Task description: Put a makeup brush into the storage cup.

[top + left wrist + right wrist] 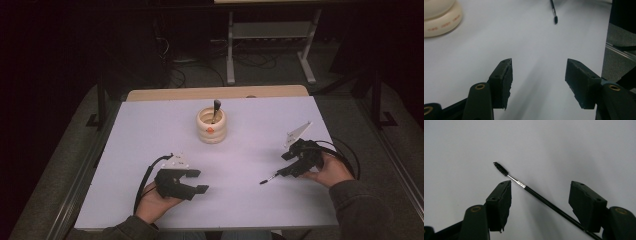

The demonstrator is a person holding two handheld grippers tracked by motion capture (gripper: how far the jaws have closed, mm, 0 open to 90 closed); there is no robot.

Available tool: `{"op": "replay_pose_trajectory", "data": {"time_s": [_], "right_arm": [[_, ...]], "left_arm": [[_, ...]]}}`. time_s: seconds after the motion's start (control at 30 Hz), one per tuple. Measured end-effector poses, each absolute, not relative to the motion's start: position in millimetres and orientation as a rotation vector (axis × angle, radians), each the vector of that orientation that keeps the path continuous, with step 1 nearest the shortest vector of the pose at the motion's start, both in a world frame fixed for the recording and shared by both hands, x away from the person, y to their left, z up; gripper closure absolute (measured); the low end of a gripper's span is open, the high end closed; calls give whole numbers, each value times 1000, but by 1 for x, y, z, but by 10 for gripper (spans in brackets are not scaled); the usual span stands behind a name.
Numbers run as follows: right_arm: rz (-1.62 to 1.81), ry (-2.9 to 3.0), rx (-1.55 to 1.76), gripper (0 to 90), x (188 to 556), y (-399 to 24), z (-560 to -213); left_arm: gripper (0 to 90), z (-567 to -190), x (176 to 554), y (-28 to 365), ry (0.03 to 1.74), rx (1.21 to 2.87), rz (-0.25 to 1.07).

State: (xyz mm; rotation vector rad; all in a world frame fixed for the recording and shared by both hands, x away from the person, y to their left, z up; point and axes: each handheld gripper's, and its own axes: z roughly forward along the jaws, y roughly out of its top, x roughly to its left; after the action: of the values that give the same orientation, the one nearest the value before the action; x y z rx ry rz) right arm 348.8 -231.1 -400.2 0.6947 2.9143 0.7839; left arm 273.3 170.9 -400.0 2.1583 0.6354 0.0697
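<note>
A white surface (150,150) is seen at the centre of the high view, edged by a wooden strip at its top, with dark floor, cables and a grey frame (270,45) in the upper part. A cream holder (211,126) with a dark tool in it stands at upper centre. The left gripper (197,181), lower left, is kept wide and empty. The right gripper (285,165), at right, is spread wide around a brush (544,200), which lies on the surface between the fingers (499,202), its bristles pointing to the upper left of the right gripper view.

My left gripper (200,181) hovers low, jaws apart; my right gripper (285,165) angles downward, jaws parted.
</note>
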Motion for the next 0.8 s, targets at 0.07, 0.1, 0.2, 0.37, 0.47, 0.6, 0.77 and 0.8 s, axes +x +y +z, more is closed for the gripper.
{"op": "replay_pose_trajectory", "data": {"time_s": [0.07,0.1,0.2,0.37,0.47,0.6,0.77,0.8], "right_arm": [[751,2929,670,377,353,-230,-403],[727,2939,657,394,355,-229,-406],[658,2958,643,426,356,-227,-413],[556,2966,606,491,357,-223,-421],[540,2970,579,525,358,-223,-424],[550,2982,573,549,359,-224,-425],[528,2991,559,617,358,-222,-424],[532,2995,542,652,358,-222,-424]], "left_arm": [[388,-401,272,178,655,2143,68],[388,-401,272,182,659,2142,71],[388,-400,271,188,662,2135,83],[387,-398,271,191,659,2126,94],[386,-398,271,191,663,2124,91],[386,-398,271,190,656,2126,100],[386,-397,271,190,659,2121,99],[386,-397,271,190,659,2120,98]]}}
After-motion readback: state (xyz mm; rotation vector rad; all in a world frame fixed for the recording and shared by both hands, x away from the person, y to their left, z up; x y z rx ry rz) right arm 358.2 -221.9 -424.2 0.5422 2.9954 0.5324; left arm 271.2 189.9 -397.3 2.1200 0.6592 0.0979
